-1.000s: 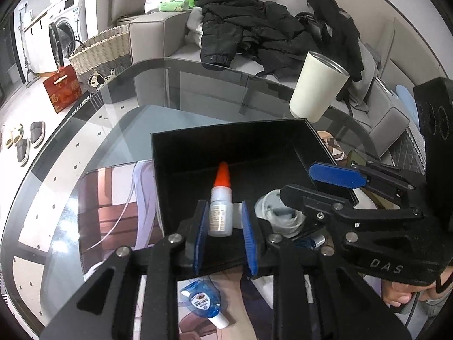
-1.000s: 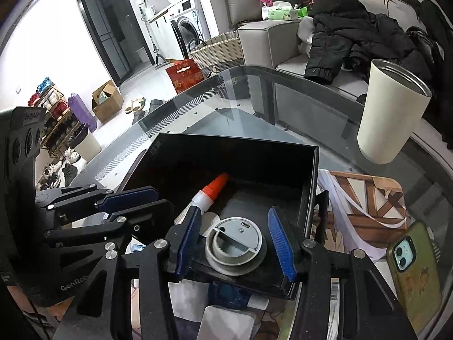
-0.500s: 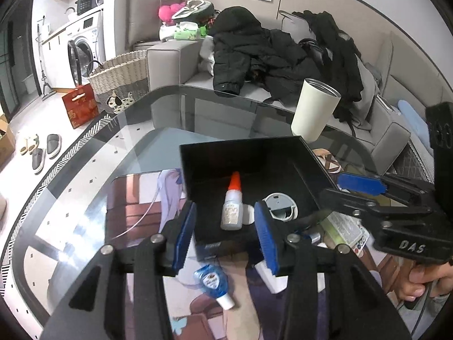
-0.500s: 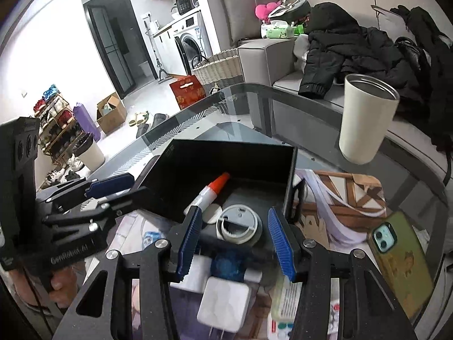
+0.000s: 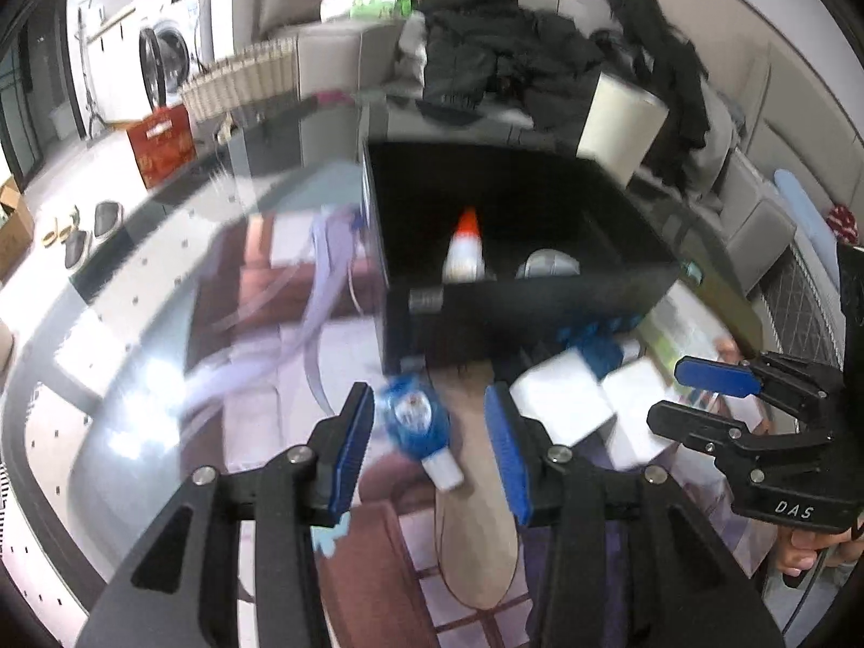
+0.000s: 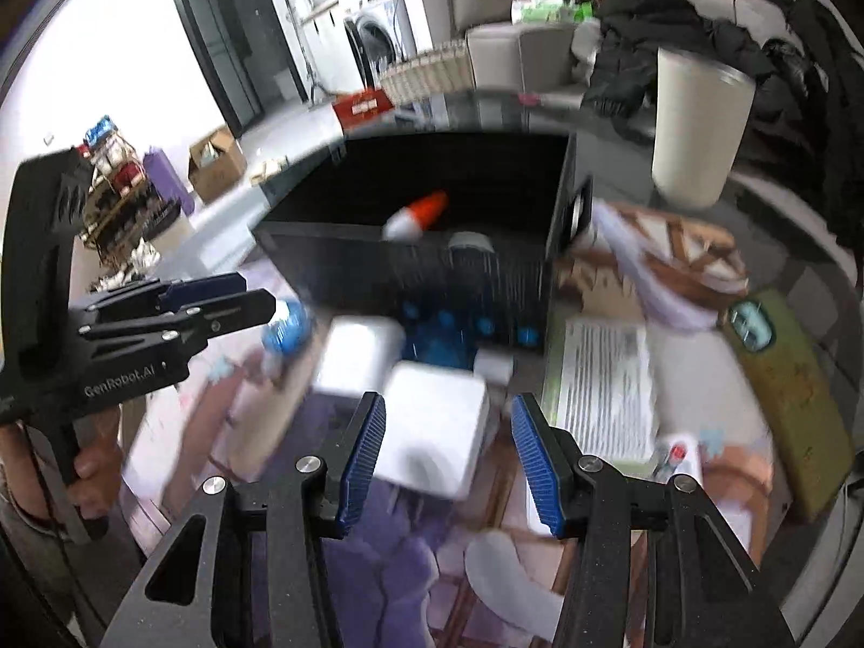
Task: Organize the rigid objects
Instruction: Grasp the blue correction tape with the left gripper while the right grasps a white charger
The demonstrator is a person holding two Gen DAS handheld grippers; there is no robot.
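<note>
A black box (image 5: 518, 291) stands on the glass table and holds a glue bottle with an orange cap (image 5: 464, 248) and a grey lid (image 5: 545, 264). My left gripper (image 5: 426, 410) is open just in front of the box. A blue correction tape (image 5: 416, 421) lies between its pads, and neither pad touches it. My right gripper (image 6: 447, 416) is open over a white charger block (image 6: 432, 432) on the table, with its pads clear of it. In the right wrist view the box (image 6: 410, 270), the bottle (image 6: 416, 213) and the left gripper (image 6: 254, 297) also show. The picture is blurred.
A white tumbler (image 6: 696, 129) stands behind the box at the right. A phone in a green case (image 6: 783, 378) and a printed leaflet (image 6: 605, 378) lie right of my right gripper. A second white block (image 6: 362, 351) and blue items sit against the box front. A sofa with black jackets (image 5: 497, 65) lies beyond.
Both grippers have drawn back out of the box toward the near side. The left jaws widened off the glue bottle, which stays in the box with the lid.
</note>
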